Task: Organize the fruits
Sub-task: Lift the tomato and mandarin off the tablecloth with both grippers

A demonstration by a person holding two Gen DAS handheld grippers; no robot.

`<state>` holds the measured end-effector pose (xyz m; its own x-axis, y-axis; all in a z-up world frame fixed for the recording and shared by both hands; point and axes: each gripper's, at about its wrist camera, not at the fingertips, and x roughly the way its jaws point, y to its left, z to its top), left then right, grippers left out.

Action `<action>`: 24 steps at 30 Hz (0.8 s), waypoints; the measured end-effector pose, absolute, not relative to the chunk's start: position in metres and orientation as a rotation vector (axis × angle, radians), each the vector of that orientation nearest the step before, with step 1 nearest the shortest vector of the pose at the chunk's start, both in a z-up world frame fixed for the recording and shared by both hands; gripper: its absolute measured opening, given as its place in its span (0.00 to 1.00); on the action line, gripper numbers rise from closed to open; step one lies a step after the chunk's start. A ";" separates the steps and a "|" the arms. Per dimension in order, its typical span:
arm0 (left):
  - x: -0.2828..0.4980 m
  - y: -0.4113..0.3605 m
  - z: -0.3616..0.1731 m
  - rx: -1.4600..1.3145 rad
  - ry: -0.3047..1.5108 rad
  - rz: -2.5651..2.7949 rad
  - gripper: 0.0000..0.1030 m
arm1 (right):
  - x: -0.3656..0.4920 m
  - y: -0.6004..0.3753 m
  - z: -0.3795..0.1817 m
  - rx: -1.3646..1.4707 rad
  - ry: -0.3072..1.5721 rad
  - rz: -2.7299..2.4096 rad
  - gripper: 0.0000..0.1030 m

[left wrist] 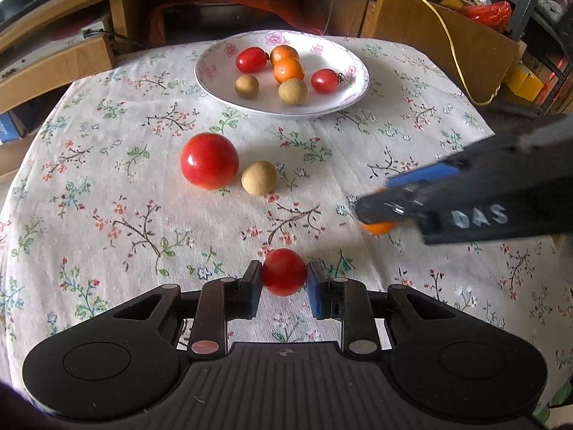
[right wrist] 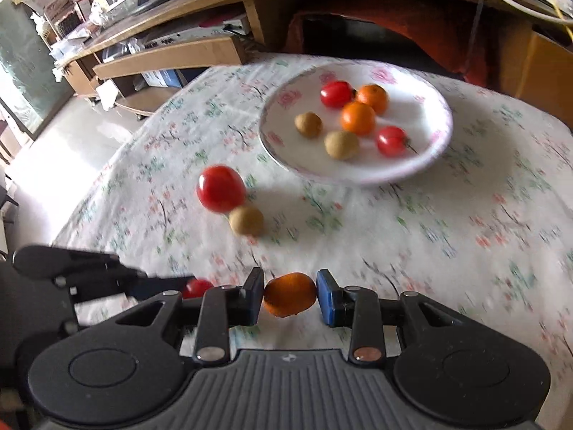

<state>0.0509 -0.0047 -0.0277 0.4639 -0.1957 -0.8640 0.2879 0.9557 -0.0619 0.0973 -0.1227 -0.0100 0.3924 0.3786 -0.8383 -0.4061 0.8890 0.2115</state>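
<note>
My left gripper (left wrist: pixel 283 279) is shut on a small red tomato (left wrist: pixel 283 271) just above the floral tablecloth (left wrist: pixel 125 222). My right gripper (right wrist: pixel 290 295) is shut on a small orange (right wrist: pixel 290 294); in the left wrist view it enters from the right (left wrist: pixel 372 211), blurred, with the orange (left wrist: pixel 379 227) peeking out below. A large red tomato (left wrist: pixel 209 160) and a tan longan (left wrist: pixel 258 177) lie loose mid-table. The floral plate (left wrist: pixel 343 104) at the far side holds two tomatoes, two oranges and two longans.
A wooden desk (left wrist: pixel 118 14) with open shelves stands behind the table. A cardboard box (left wrist: pixel 447 43) and a yellow cable (left wrist: pixel 454 53) sit at the back right. The table edge curves down on the left (right wrist: pixel 118 150) toward a bright floor.
</note>
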 end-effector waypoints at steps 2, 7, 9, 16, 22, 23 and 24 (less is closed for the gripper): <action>0.049 -0.007 -0.028 0.113 1.040 -0.301 0.33 | 0.089 -0.128 -0.010 -0.045 1.066 0.486 0.32; 0.048 -0.009 -0.030 0.128 1.031 -0.304 0.35 | 0.076 -0.133 -0.016 -0.087 1.073 0.478 0.32; 0.049 -0.009 -0.030 0.131 1.027 -0.305 0.37 | 0.075 -0.135 -0.016 -0.081 1.071 0.484 0.32; 0.049 -0.012 -0.032 0.153 1.019 -0.316 0.41 | 0.075 -0.133 -0.024 -0.094 1.085 0.504 0.32; 0.047 -0.013 -0.034 0.169 1.009 -0.331 0.46 | 0.076 -0.137 -0.025 -0.085 1.088 0.514 0.32; 0.047 -0.013 -0.034 0.169 1.010 -0.331 0.46 | 0.076 -0.137 -0.025 -0.085 1.087 0.516 0.32; 0.047 -0.014 -0.034 0.170 1.010 -0.331 0.47 | 0.076 -0.137 -0.025 -0.086 1.087 0.517 0.32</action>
